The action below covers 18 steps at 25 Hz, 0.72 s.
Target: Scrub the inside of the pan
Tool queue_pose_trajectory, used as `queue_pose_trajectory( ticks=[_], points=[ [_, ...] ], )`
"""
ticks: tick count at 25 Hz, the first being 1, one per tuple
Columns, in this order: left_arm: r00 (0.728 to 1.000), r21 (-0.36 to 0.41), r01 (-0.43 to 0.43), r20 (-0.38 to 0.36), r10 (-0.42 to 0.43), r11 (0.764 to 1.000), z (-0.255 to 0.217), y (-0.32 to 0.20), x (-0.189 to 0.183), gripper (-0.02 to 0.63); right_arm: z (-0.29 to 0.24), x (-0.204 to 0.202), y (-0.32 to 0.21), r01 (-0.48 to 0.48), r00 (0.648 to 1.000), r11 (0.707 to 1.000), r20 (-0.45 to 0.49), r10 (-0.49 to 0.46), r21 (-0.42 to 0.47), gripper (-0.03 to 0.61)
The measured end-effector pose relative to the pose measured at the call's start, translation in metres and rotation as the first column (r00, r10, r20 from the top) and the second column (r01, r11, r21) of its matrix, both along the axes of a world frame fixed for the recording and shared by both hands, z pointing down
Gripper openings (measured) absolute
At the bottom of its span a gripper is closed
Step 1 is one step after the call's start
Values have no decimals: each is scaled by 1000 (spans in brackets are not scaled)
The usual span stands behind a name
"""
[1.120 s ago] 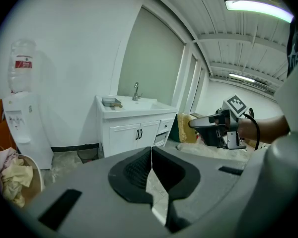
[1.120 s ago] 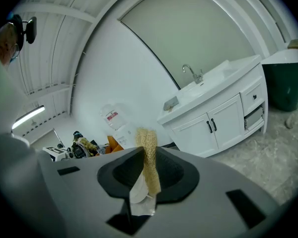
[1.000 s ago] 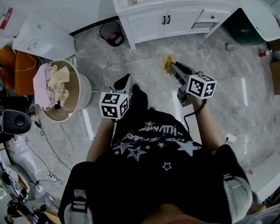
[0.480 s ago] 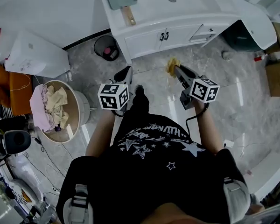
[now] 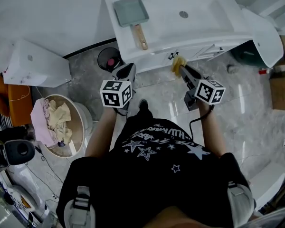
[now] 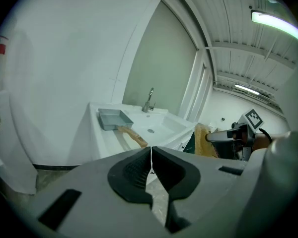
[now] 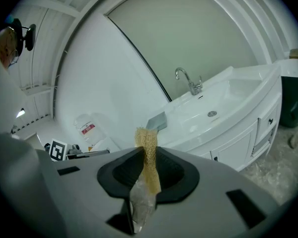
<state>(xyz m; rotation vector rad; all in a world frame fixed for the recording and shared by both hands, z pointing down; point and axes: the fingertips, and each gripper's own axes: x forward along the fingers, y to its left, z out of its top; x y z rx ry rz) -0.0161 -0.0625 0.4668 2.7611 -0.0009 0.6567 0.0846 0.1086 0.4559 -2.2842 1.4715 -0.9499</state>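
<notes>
The rectangular pan (image 5: 129, 11) lies flat on the white vanity counter (image 5: 156, 30), just left of the sink basin (image 5: 204, 11). Its wooden handle (image 5: 141, 35) points back toward the person. It looks like thin, stiff metal, so probably light and likely to skate on the smooth countertop under scrubbing. The handle is the natural place to hold and steady it, as the wood offers better purchase than the low metal rim.

The left gripper (image 6: 150, 151) is well short of the counter, its jaws pressed together with nothing between them. It would have to open before taking the handle.

The right gripper (image 5: 182, 70) is clamped on a yellow scouring pad (image 7: 148, 145), which sticks up past the jaw tips. The pad seems soft and fibrous, so it should bend against the pan's floor and corners. It also hangs well apart from the pan.
</notes>
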Motion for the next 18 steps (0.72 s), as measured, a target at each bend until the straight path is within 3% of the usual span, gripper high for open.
queue_pose_trajectory(
  ticks=[7, 10, 13, 18],
  points=[
    [996, -122, -65, 51, 71, 990, 25, -22, 56, 20, 10, 59, -40, -14, 1000, 1000, 11, 14, -18, 74],
    [992, -238, -91, 65, 109, 967, 33, -24, 76, 113, 8, 81, -58, -9, 1000, 1000, 1, 9, -22, 74],
    [993, -354, -76, 55, 102, 932, 34, -32, 98, 151, 5, 95, -77, 10, 1000, 1000, -2, -10, -18, 74],
    [992, -354, -26, 109, 69, 935, 44, -45, 128, 169, 6, 119, -102, 78, 997, 997, -1, -78, -24, 75]
  ],
)
